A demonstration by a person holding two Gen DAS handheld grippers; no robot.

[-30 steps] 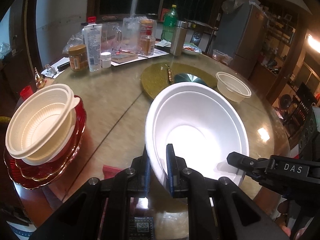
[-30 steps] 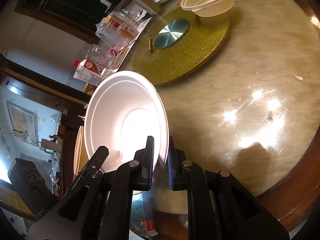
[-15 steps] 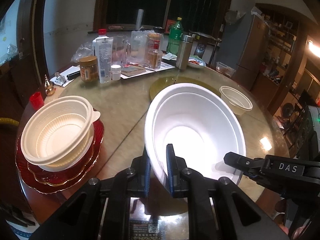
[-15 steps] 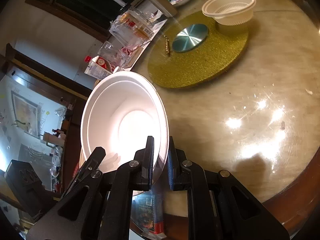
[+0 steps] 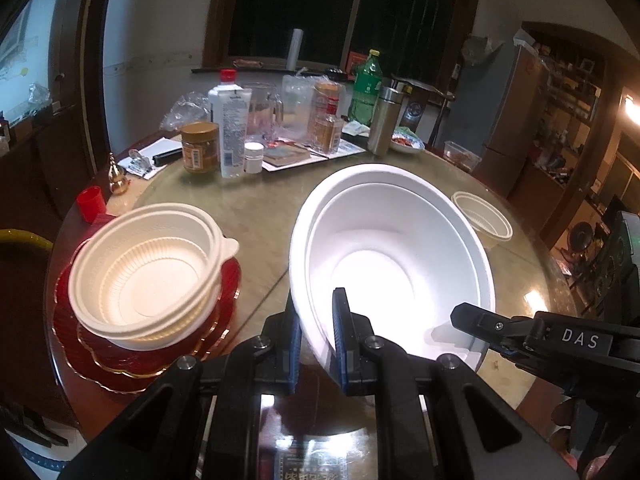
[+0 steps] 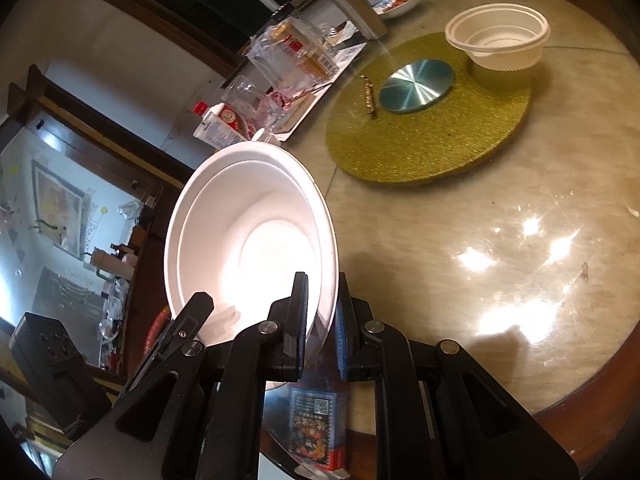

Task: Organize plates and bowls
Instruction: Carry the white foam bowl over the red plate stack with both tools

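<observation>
My left claw [image 5: 316, 340] and right claw [image 6: 322, 324] each pinch the white bowl's [image 5: 392, 264] rim, holding it above the counter [image 6: 500, 200]; I should keep both level toward the cream bowl stack [image 5: 148, 272].

Home dining room at night. Round marble-look table [image 5: 256, 216] ahead of grippers, gold turntable [image 6: 432, 140] further out; bottles, jars, soda bottle [image 5: 366, 88] crowd far edge; dark window [image 5: 340, 12] beyond, fridge [image 5: 508, 108] far right.
</observation>
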